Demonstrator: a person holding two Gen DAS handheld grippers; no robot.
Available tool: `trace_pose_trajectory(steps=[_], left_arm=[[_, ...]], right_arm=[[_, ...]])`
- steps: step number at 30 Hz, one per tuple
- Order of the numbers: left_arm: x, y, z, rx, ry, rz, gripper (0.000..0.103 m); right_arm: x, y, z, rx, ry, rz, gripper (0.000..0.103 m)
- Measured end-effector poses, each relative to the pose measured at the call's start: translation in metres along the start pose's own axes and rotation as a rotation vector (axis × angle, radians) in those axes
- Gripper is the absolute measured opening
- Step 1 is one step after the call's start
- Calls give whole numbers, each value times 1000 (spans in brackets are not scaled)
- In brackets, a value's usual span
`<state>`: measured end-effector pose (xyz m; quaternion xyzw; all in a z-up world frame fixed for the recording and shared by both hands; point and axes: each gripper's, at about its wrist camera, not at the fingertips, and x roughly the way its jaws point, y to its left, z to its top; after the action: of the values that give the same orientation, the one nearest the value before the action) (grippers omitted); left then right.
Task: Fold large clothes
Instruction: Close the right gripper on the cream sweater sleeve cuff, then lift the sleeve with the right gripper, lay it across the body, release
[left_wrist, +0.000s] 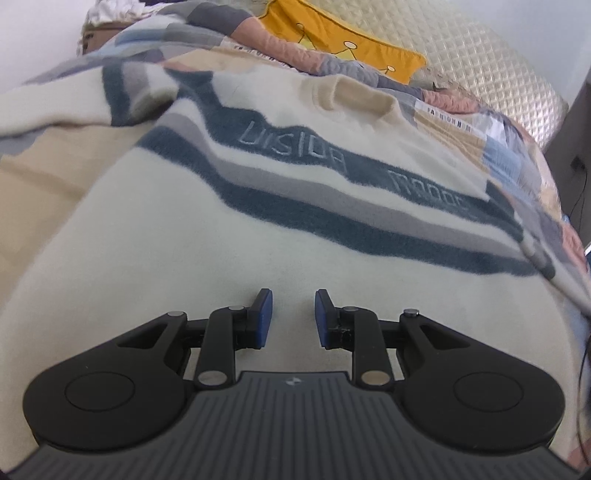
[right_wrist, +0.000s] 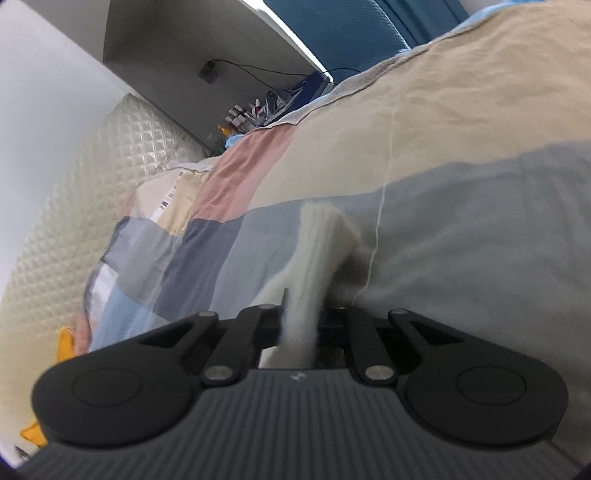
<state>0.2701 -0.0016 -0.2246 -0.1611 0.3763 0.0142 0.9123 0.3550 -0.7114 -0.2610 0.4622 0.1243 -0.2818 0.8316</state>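
A cream sweater (left_wrist: 155, 236) with dark blue and grey stripes lies spread on the bed in the left wrist view, its collar (left_wrist: 351, 96) at the far end. My left gripper (left_wrist: 293, 317) is open and empty just above the sweater's lower body. In the right wrist view my right gripper (right_wrist: 301, 317) is shut on a ribbed cream part of the sweater (right_wrist: 314, 243), probably a cuff or hem, which stands up from between the jaws.
A patchwork bedspread (right_wrist: 443, 129) covers the bed. A yellow pillow (left_wrist: 351, 40) and a quilted cream headboard (left_wrist: 480, 62) are at the far end. A nightstand with small bottles (right_wrist: 243, 114) stands past the bed's edge.
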Motion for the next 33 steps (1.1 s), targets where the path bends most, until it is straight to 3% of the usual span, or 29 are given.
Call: trace_pose_trajectory(steps=[4, 9, 12, 20, 24, 29, 33], left_arm=[[1, -2, 2, 19, 4, -1, 28], [-2, -9, 1, 45, 7, -17, 31], [-14, -4, 5, -23, -2, -97, 31], [-54, -3, 13, -4, -85, -130, 31], [-83, -2, 14, -9, -110, -219, 31], [-115, 5, 16, 22, -211, -222, 31], [-138, 21, 24, 12, -263, -252, 31]], right_arm=[[2, 14, 5, -66, 15, -13, 10], [-23, 58, 23, -133, -8, 43, 10], [-51, 105, 36, -233, -20, 128, 10], [-149, 244, 35, -429, -47, 370, 10], [-200, 311, -3, -582, -28, 483, 11], [-261, 375, -80, -757, 17, 630, 11], [-304, 401, -151, -918, 71, 722, 11]])
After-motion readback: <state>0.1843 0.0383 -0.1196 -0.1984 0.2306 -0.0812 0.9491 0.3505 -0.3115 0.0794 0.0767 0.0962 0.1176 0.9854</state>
